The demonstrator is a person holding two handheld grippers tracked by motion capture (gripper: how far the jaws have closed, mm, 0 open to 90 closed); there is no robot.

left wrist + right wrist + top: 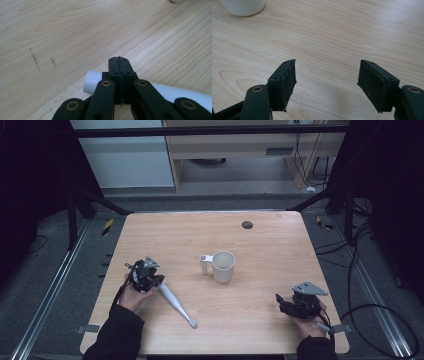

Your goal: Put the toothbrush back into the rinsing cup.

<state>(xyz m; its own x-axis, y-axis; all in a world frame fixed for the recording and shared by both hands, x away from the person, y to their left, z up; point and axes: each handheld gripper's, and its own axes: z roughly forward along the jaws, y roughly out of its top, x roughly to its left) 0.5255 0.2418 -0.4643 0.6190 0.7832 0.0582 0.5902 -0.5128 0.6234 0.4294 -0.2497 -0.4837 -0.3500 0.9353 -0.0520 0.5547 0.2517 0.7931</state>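
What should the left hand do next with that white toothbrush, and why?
Probably open the left hand-held gripper first: its jaws are shut together above the toothbrush, which lies flat on the table beneath them, ungripped. Only open jaws could then drop around the handle.

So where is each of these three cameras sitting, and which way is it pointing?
High view: above the person's side, looking forward and down on the table; both forearms, left gripper and right gripper show.
Left gripper view: rides that gripper, looking along shut jaws over the white toothbrush.
Right gripper view: rides that gripper, jaws open above bare wood, white cup beyond.
Shared: high and right gripper views both show the cup.
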